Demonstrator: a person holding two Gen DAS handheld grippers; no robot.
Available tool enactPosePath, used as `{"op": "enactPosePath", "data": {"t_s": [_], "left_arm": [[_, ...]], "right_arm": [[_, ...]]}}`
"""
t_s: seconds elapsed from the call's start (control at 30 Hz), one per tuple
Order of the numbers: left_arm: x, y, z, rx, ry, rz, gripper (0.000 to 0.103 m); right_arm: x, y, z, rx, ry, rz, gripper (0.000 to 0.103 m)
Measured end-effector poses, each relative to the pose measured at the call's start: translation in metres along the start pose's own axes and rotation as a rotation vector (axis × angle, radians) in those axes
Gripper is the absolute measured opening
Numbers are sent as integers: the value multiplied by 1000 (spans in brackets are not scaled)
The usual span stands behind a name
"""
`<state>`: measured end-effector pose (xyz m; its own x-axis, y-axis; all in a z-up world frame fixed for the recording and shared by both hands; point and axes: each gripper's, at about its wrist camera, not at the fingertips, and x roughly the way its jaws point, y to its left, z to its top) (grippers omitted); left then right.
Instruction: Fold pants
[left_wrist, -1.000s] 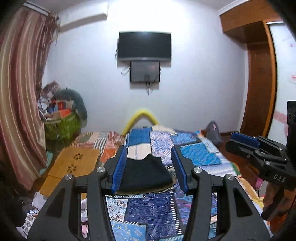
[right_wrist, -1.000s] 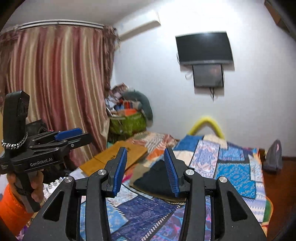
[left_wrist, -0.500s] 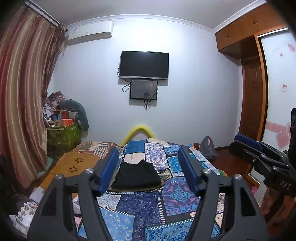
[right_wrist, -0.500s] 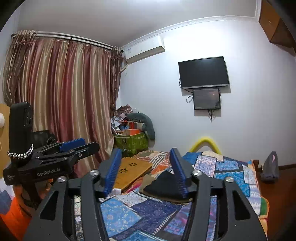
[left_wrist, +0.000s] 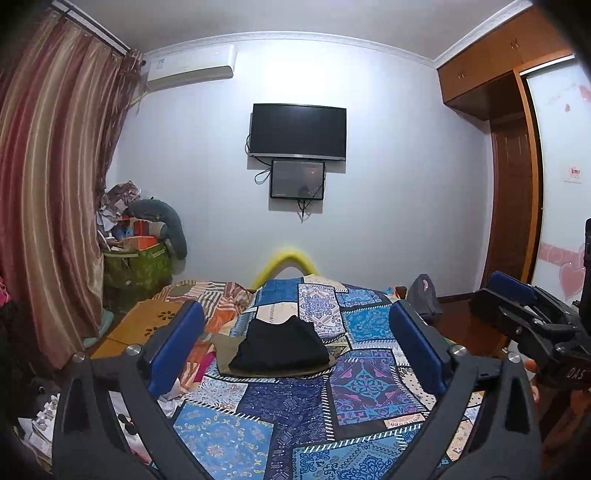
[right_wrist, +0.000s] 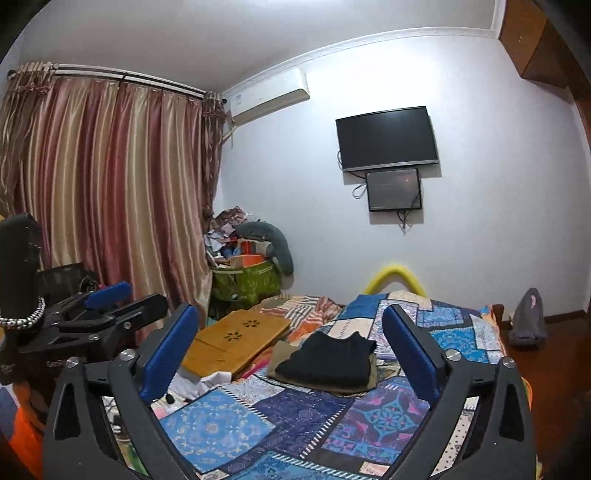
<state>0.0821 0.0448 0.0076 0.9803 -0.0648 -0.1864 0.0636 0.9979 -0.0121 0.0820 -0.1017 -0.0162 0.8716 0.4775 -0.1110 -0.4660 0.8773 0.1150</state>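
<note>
Folded black pants (left_wrist: 282, 349) lie on top of a folded tan garment (left_wrist: 225, 345) in the middle of the bed with the blue patchwork cover (left_wrist: 295, 413). They also show in the right wrist view (right_wrist: 328, 360). My left gripper (left_wrist: 295, 347) is open and empty, held well back from the pile, above the near end of the bed. My right gripper (right_wrist: 288, 350) is open and empty, also held back. Each gripper shows at the edge of the other's view: the right one (left_wrist: 524, 314), the left one (right_wrist: 107, 310).
A wooden lap table (right_wrist: 236, 339) lies on the bed's left side beside white clutter. A green bag (left_wrist: 136, 267) piled with things stands by the curtains (left_wrist: 44, 206). A TV (left_wrist: 298, 131) hangs on the far wall. A wooden wardrobe (left_wrist: 513, 173) stands at the right.
Both grippers have opened wider and tilted up and back from the bed; the pants pile now looks smaller and farther away. The pants have not moved.
</note>
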Motion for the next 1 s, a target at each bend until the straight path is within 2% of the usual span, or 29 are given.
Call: {"op": "enactPosePath", "data": {"t_s": [1.0], "left_arm": [[7,-6,-9,17,21,-11,102]], "right_arm": [[-13,2,-4,1,11,-21,102]]}}
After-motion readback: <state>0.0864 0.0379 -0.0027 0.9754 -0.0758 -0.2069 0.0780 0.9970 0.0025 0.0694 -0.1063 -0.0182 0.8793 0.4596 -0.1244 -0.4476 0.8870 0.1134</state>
